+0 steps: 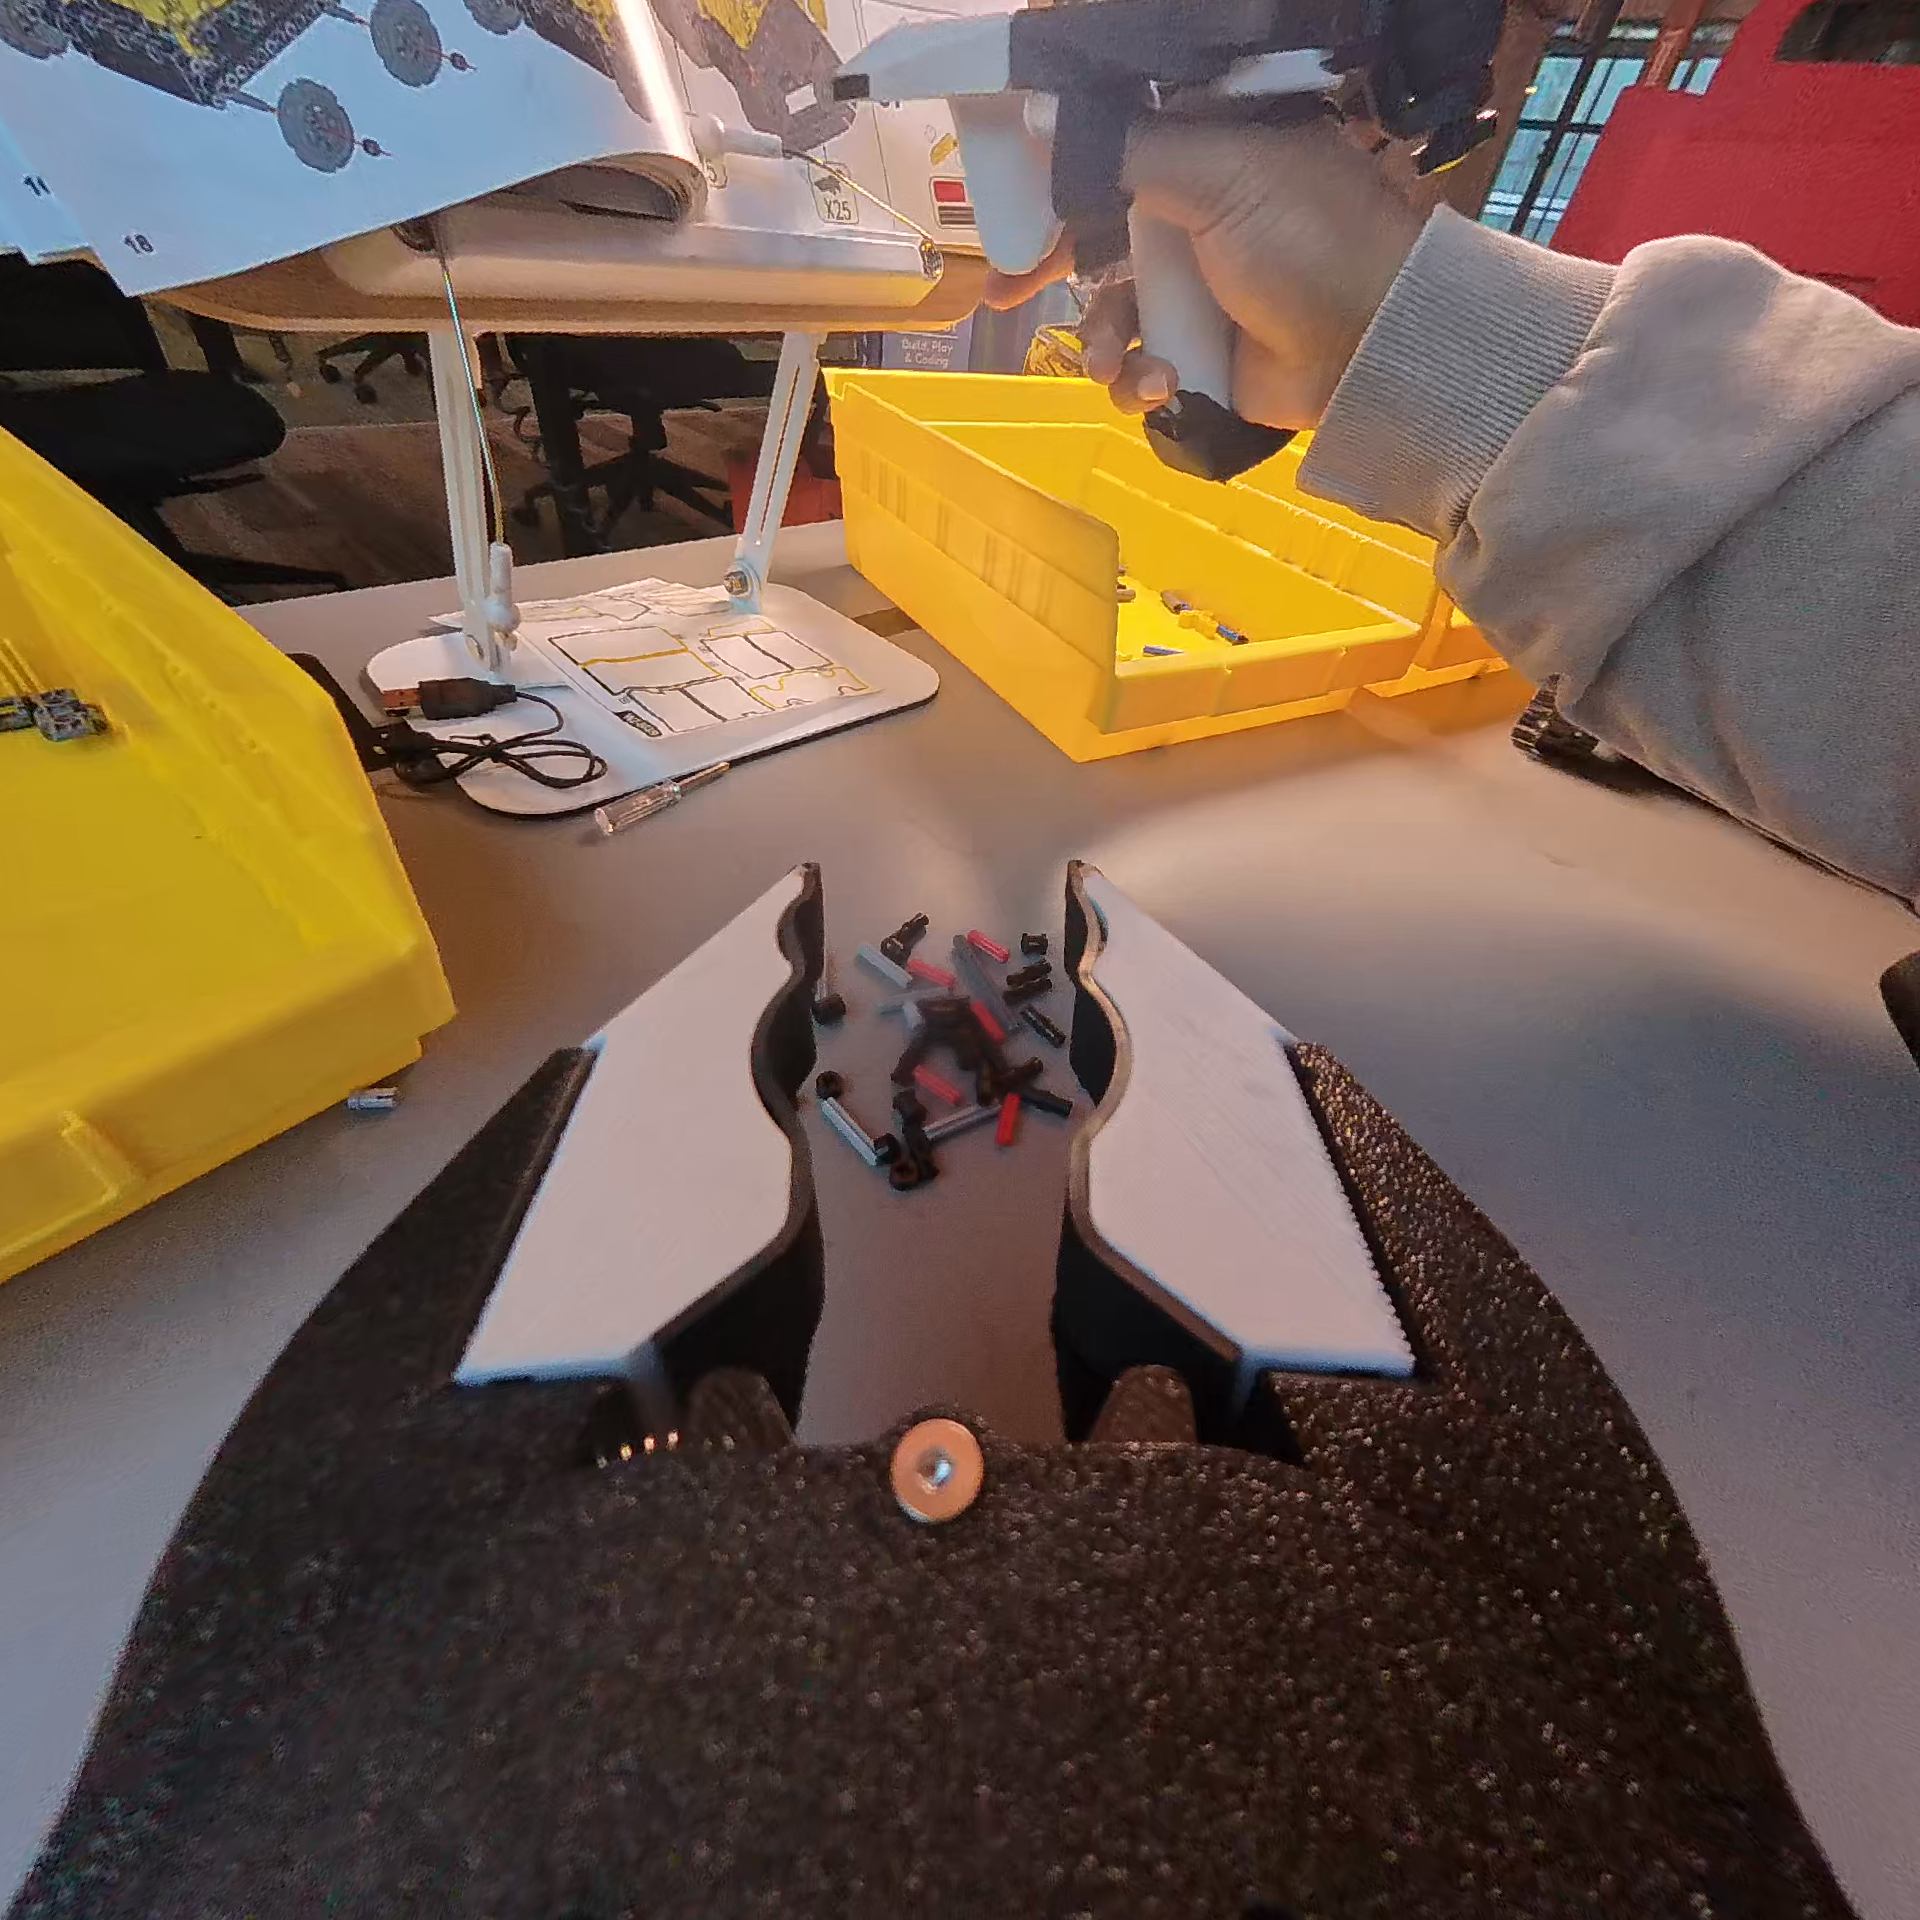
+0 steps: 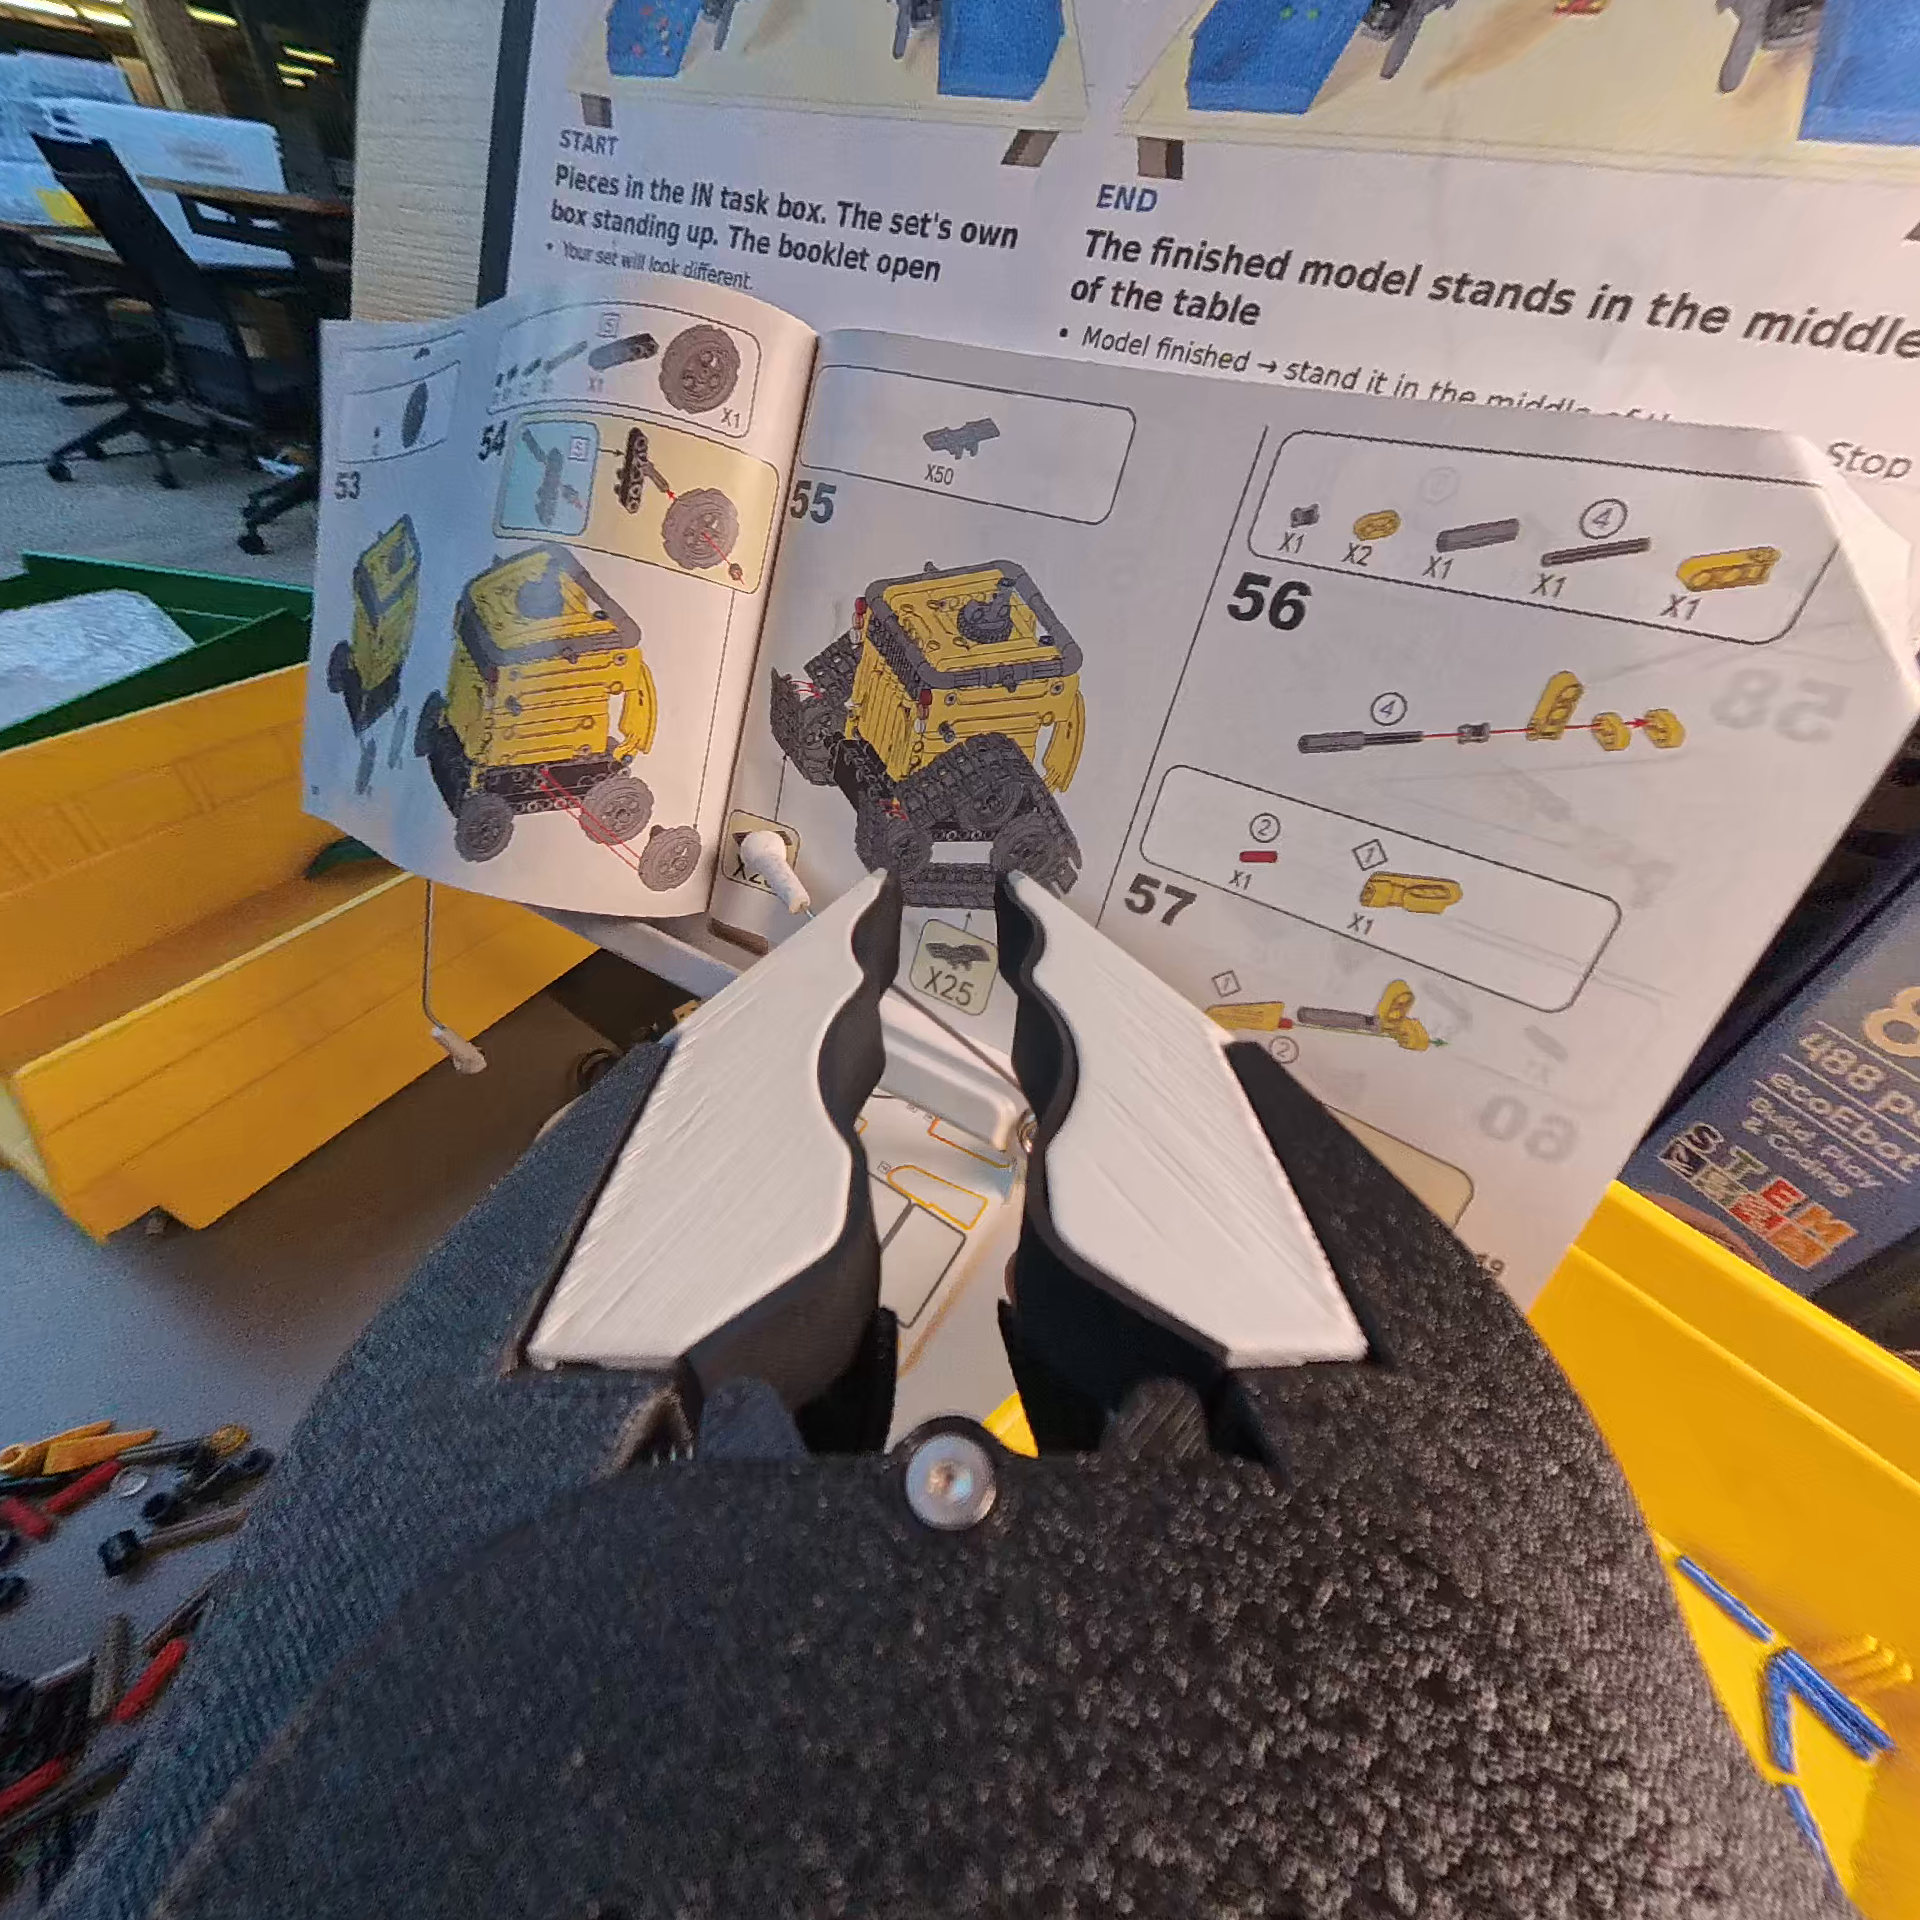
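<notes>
Low in the middle of the left wrist view, our left gripper (image 1: 943, 883) hangs over the grey table (image 1: 1351, 1091) with its tongs spread and nothing between them. Beyond the gap lies a small heap of black, grey and red building pins (image 1: 940, 1049), loose on the table and touched by neither finger. At the left edge of that frame sits a yellow bin (image 1: 187, 914), with one stray grey pin (image 1: 372, 1099) just beside its lower corner. In the upper middle a white book stand (image 1: 644, 665) carries an open instruction booklet (image 1: 312, 125); a small screwdriver (image 1: 660, 798) rests at the stand's base. To the upper right sits a divided yellow tray (image 1: 987, 540), and above it a sleeved hand (image 1: 1226, 270) holds our right gripper (image 1: 847, 88).

In the right wrist view, the right gripper (image 2: 943, 883) points at the booklet (image 2: 1039, 644), its tongs parted by a narrow gap and pinching nothing. Whether the tips touch the page we cannot tell. A printed sheet (image 2: 1351, 270) stands behind the booklet, and scattered pins (image 2: 94, 1496) show at the lower left.
</notes>
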`<state>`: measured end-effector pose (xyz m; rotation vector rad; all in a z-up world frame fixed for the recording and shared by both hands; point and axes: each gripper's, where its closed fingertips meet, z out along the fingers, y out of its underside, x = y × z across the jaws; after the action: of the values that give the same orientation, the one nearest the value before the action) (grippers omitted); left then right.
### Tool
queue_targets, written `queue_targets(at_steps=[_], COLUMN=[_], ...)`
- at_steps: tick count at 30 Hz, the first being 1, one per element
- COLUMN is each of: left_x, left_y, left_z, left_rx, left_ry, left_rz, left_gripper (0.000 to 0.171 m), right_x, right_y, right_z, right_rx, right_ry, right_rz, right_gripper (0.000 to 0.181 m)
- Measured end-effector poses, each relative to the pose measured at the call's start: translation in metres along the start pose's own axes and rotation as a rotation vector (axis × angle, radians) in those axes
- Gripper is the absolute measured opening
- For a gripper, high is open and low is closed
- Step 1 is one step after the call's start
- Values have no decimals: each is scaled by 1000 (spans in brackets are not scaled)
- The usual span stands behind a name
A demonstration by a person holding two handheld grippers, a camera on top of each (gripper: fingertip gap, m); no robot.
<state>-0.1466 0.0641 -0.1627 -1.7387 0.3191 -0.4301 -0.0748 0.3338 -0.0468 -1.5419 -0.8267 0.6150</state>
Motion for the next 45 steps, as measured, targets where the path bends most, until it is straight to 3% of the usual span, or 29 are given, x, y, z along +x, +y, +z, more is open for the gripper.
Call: queue_targets(at_steps=[7,11,16,19,27,31,34,36,42,45], left_x=[-4,-7,-3,-1,1,2,4,5,11,14], left_y=[5,4,0,2,7,7,8,9,9,11], left_z=[1,0,-1,1,4,3,4,5,4,6], left_rx=[-17,-12,3,-8,-28,-29,-38,-44,-45,-55], left_ry=[-18,-33,-43,-49,-63,-68,-66,-62,-47,-34], left_rz=[8,1,32,57,90,91,102,108,120,119], left_gripper=[46,46,46,46,46,46,46,46,46,46], right_x=[-37,-81,-91,-78,1,37,47,47,41,48], right_y=[-3,-5,11,30,81,116,146,160,207,217], right_z=[-48,-113,-202,-254,-386,-442,-463,-466,-476,-474], right_rx=[-14,2,4,-34,-137,-264,-409,-459,-583,-530], right_ry=[-115,-240,-170,-85,308,515,522,478,459,475], right_rz=[-25,-27,-113,-136,-153,-230,-211,-155,-39,-88], right_gripper=[18,23,29,34,35,43,74,83,66,67])
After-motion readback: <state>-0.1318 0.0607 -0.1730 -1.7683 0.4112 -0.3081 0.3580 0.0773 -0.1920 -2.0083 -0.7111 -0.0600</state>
